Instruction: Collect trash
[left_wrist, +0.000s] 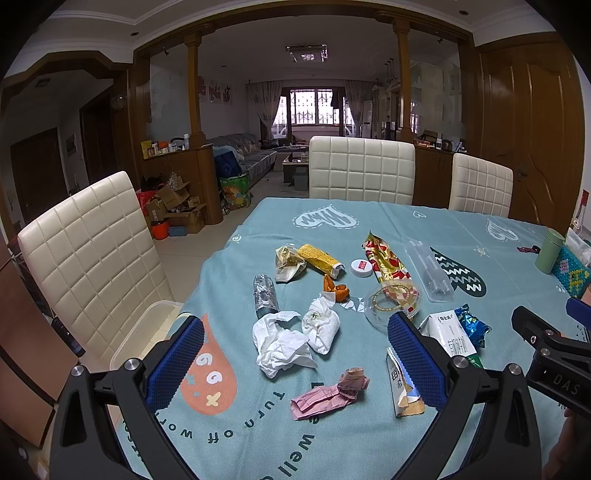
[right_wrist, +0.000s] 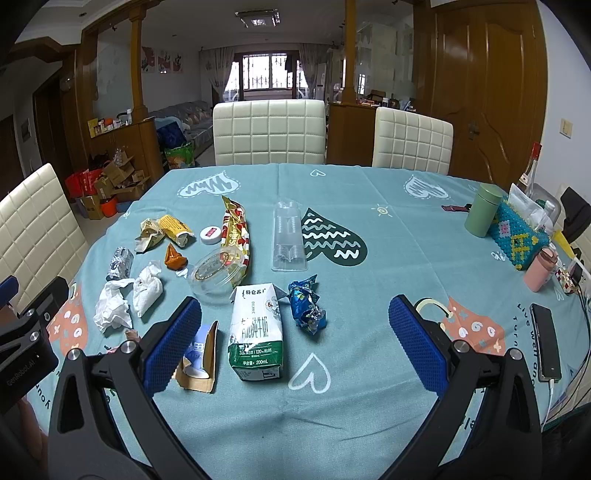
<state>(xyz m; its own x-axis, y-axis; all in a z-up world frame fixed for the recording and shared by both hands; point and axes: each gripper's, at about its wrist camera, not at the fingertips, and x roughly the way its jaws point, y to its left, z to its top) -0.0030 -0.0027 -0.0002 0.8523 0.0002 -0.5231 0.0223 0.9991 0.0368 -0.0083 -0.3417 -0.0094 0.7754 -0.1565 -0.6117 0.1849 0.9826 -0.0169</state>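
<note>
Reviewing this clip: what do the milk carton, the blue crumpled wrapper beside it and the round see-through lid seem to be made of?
Milk carton: looks like coated paperboard, with printed, slightly glossy faces and folded gable creases. Blue wrapper: probably metallised foil or film, since its sharp crinkles catch bright glints. Round lid: thin clear plastic, as the tablecloth shows through it and its rim shines; the gold ring seems to be a printed label.

Bare tablecloth right of the milk carton; litter crowds left.
</note>
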